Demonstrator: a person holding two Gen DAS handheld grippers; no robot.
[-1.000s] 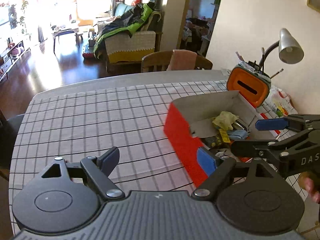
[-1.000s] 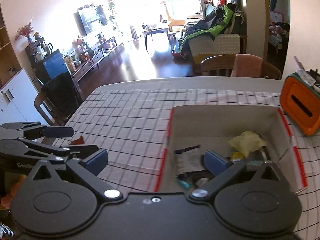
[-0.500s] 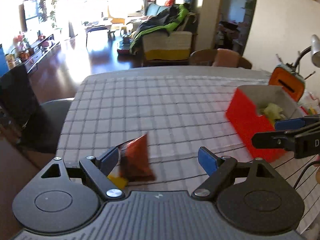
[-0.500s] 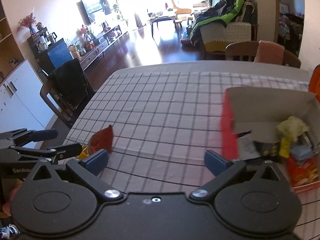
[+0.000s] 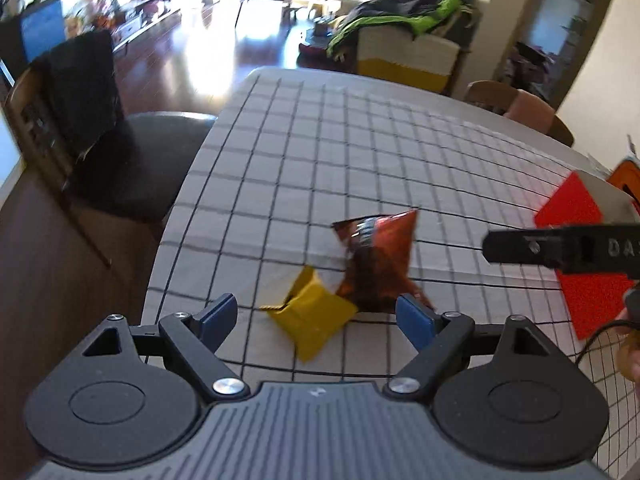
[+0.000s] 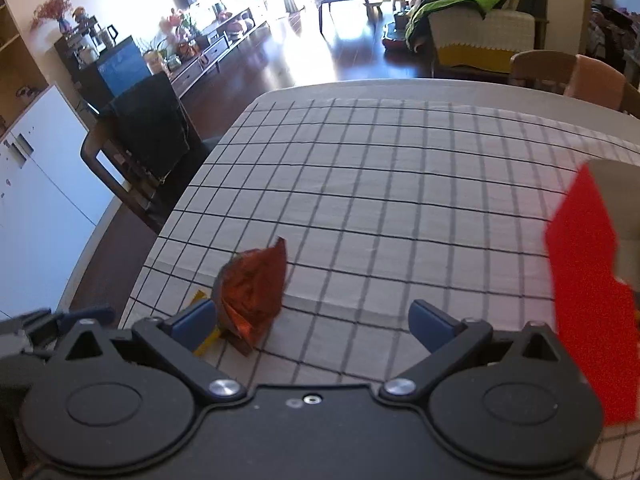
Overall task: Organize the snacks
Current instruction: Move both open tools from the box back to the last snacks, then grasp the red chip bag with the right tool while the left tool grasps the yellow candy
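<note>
A red-brown snack bag [image 5: 376,260] and a yellow snack packet [image 5: 314,316] lie together on the checked tablecloth near the table's left front corner. My left gripper [image 5: 316,318] is open and empty, its fingers on either side of the yellow packet, just above it. The red snack box [image 5: 580,248] stands at the right edge. In the right wrist view my right gripper [image 6: 314,320] is open and empty, the red-brown bag [image 6: 252,284] by its left finger, the yellow packet [image 6: 200,298] mostly hidden, the red box [image 6: 584,272] at right.
The right gripper's arm [image 5: 560,246] crosses the right side of the left wrist view. A black chair [image 5: 108,148] stands at the table's left edge. Another chair [image 6: 560,72] stands at the far side. An orange case [image 5: 628,180] sits behind the box.
Both grippers have swung left, away from the red box, toward the two snacks at the table's left corner. The snacks now lie between the left gripper's fingers.
</note>
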